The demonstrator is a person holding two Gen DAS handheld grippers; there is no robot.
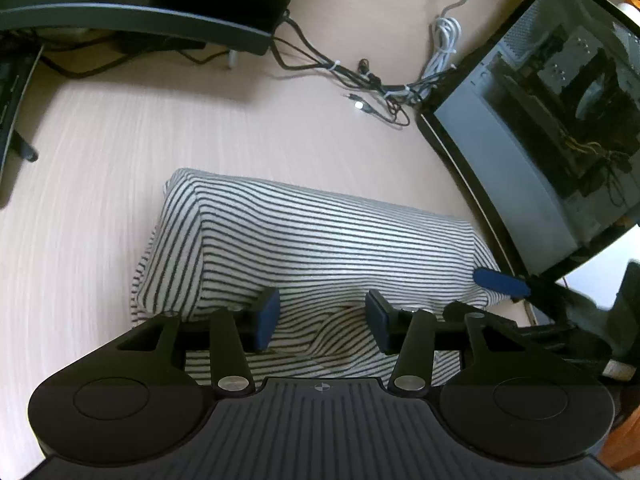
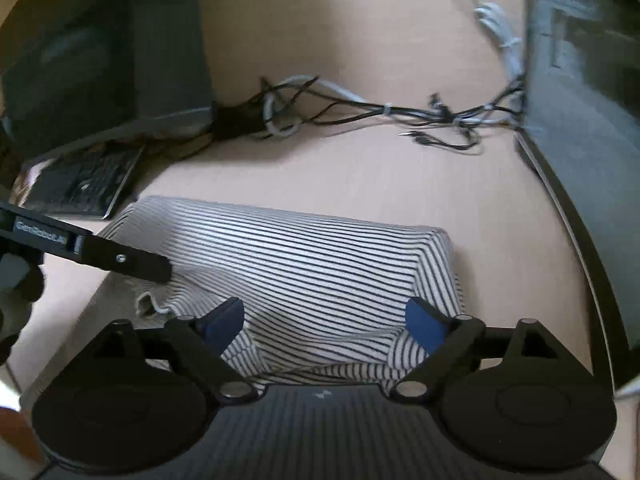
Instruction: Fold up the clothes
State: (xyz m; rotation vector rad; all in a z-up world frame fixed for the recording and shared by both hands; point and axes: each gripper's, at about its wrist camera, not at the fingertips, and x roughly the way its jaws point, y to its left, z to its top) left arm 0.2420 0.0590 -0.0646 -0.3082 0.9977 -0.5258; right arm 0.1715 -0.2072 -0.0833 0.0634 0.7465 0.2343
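A black-and-white striped garment [image 1: 320, 248] lies folded into a thick bundle on the pale wooden table [image 1: 100, 160]; it also shows in the right wrist view [image 2: 304, 264]. My left gripper [image 1: 323, 318] is open, its blue-padded jaws just above the bundle's near edge, holding nothing. My right gripper [image 2: 325, 324] is open wide over the near edge too. The right gripper's blue fingertip [image 1: 500, 280] shows at the bundle's right end in the left wrist view. The left gripper's black finger [image 2: 120, 258] rests at the bundle's left end in the right wrist view.
A glass-sided computer case [image 1: 560, 128] stands at the right. A monitor base [image 1: 160, 20] and a tangle of cables [image 1: 384, 88] lie at the back. A black keyboard [image 2: 84, 184] sits at the left, near a dark speaker-like box [image 2: 104, 52].
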